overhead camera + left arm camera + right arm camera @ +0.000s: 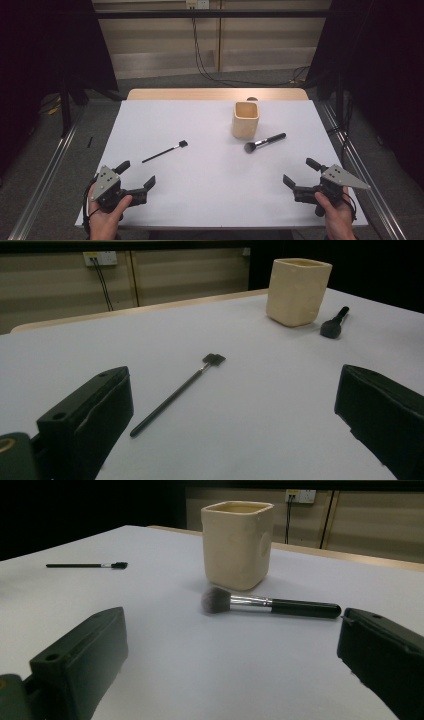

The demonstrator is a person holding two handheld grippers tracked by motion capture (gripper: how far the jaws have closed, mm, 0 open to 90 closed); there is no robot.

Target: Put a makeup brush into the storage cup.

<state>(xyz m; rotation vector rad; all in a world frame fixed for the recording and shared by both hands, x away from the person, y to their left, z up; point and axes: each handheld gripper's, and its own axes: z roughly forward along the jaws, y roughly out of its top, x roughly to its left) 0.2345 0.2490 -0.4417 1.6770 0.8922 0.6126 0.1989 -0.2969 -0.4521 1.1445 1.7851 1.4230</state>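
A cream square cup [245, 119] [298, 291] [237, 543] stands upright toward the back of the white table [210, 170]. A thick black makeup brush [264, 143] [334, 324] [270, 604] lies just in front of the cup. A thin black brush [164, 151] [175, 394] [86, 565] lies left of centre. My left gripper [136, 173] [230, 415] rests open at the front left corner, empty, facing the thin brush. At the front right my right gripper [302, 171] [230, 655] is open and empty, facing the thick brush and cup.
A wooden strip [217, 94] runs along the table's far edge. Metal rails [45, 180] flank both sides of the table. Cables [210, 75] hang down the back wall to the floor.
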